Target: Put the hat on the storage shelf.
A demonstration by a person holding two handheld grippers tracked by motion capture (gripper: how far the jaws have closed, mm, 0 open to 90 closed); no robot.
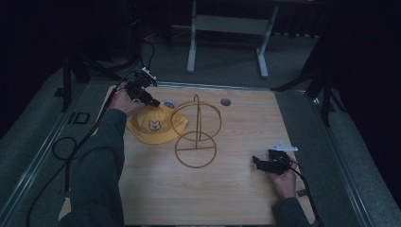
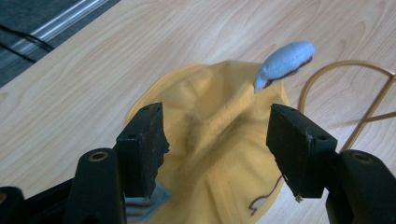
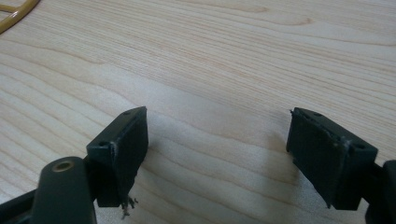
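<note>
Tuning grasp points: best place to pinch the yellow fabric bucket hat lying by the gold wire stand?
Probably the raised fold of the soft crown on the yellow fabric bucket hat, from above. It lies slumped on the wooden table, brim flat, so the crease bunches easiest. The open left gripper already straddles it; keep clear of the gold wire stand.

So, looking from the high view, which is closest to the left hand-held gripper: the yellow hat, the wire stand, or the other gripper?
1. Yellow hat, right beneath the left hand-held gripper.
2. Wire stand, mid-table.
3. Right hand-held gripper, near right corner.
</note>
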